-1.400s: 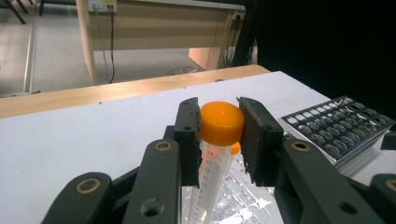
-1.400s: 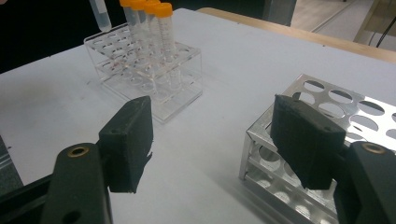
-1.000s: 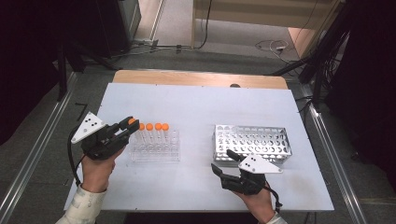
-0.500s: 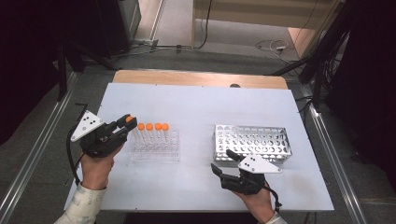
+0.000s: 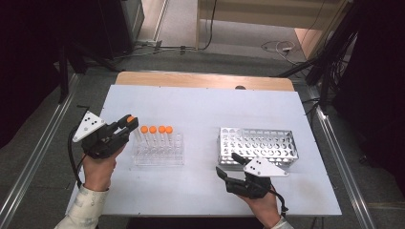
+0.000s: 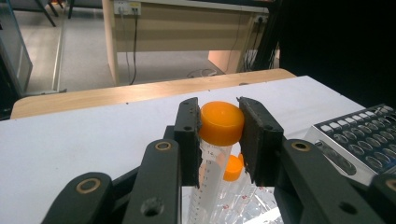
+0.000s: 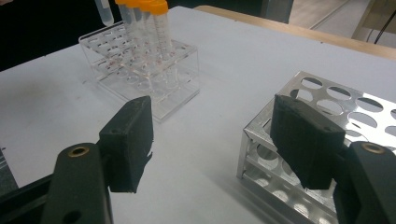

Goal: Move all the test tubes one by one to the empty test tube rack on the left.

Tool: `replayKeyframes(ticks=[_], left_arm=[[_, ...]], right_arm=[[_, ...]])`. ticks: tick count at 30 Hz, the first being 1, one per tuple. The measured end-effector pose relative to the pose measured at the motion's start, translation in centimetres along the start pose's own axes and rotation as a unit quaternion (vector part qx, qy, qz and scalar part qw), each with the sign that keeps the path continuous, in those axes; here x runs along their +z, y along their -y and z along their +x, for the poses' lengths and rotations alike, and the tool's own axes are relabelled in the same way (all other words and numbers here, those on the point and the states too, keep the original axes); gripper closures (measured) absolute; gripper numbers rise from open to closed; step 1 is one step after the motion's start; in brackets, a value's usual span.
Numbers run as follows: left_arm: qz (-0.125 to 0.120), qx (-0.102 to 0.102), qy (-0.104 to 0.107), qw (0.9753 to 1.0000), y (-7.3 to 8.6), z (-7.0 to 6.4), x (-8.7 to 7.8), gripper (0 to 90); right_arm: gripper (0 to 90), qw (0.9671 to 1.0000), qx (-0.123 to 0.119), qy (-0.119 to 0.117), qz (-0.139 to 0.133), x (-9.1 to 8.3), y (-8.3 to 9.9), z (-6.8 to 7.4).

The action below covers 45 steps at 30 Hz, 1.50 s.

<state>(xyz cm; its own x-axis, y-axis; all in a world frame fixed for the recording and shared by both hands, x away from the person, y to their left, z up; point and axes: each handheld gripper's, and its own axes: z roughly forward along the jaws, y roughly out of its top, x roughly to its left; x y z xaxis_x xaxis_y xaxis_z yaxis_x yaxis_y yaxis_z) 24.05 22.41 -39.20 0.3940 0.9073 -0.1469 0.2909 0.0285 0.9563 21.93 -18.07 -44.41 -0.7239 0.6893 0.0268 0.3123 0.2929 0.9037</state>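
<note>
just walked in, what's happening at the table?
A person works with a tool in each hand. The left tool is clamped on the orange cap of a test tube, lifted out of the clear plastic rack, where four more orange-capped tubes stand. The right tool is open, holding nothing, beside the near left corner of the empty metal rack. Likely the tube is headed for that rack.

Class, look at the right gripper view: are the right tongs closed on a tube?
No: the right tongs stand wide open with only bare table between them, beside the metal rack.
</note>
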Motion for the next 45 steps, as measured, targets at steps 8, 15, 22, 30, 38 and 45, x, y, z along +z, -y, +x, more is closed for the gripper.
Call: replayKeyframes(ticks=[8, 15, 22, 30, 38, 45], left_arm=[[0.001, 0.001, -0.004, 1.0, 0.1, 0.1, 0.3, 69.4], [0.001, 0.004, -0.009, 0.9999, 0.2, 0.3, 0.6, 69.4], [-0.004, 0.004, -0.015, 0.9999, 0.3, 0.7, 0.8, 69.4], [-0.001, 0.007, -0.019, 0.9998, 0.6, 0.8, 1.4, 69.4], [-0.005, 0.01, -0.023, 0.9997, 0.9, 0.9, 1.6, 69.4], [-0.005, 0.011, -0.025, 0.9996, 1.3, 0.8, 1.8, 69.4]], right_arm=[[28.9, 1.0, 0.0, 0.0, 0.001, 0.0, 0.0, 0.1], [28.9, 1.0, -0.001, 0.001, 0.001, 0.0, 0.0, 0.0], [28.9, 1.0, 0.0, 0.001, 0.0, 0.0, 0.0, 0.0], [28.9, 1.0, -0.001, 0.001, 0.001, 0.1, 0.0, 0.1], [28.9, 1.0, -0.002, 0.001, 0.001, 0.1, 0.0, 0.1], [28.9, 1.0, -0.003, 0.002, 0.003, 0.1, 0.0, 0.1]])
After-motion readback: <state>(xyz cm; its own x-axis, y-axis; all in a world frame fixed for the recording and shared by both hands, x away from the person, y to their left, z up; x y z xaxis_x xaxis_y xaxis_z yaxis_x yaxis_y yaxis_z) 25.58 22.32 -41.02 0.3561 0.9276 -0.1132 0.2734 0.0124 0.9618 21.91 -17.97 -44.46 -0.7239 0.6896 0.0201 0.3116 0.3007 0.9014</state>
